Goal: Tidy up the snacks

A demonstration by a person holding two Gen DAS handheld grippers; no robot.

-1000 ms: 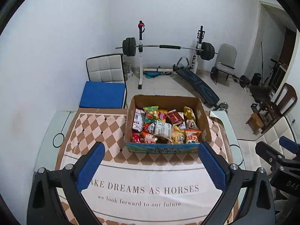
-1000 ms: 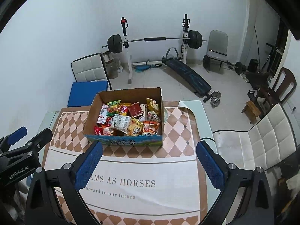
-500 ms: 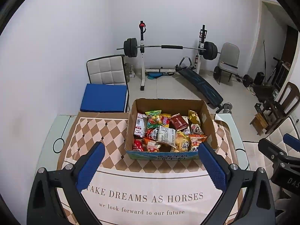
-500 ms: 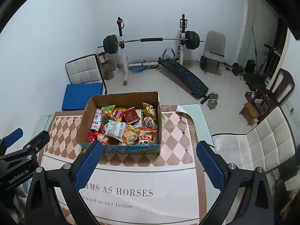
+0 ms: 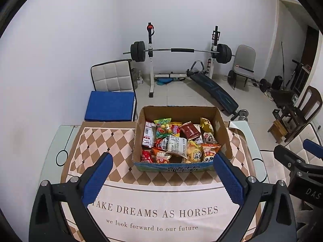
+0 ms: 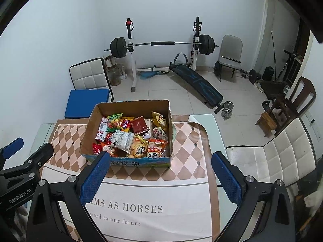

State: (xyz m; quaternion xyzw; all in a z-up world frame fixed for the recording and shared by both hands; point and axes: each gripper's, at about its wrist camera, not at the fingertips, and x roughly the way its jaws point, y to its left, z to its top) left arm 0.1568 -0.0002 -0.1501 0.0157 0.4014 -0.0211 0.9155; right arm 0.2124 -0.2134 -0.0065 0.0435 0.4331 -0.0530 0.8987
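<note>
cardboard box [image 5: 222,129] sat mid-table on the checked cloth [image 5: 101,141], heaped with snack packets [image 5: 175,143]. left gripper [image 5: 161,175] and right gripper [image 6: 159,171] hung wide open and empty short of it. best to pinch one top packet by its edge.

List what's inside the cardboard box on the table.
The box holds a loose heap of snack packets: a white one on top, a maroon one, a green one, a panda one. Lower layers and the box floor are covered. Both tongs are open, outside it.
</note>
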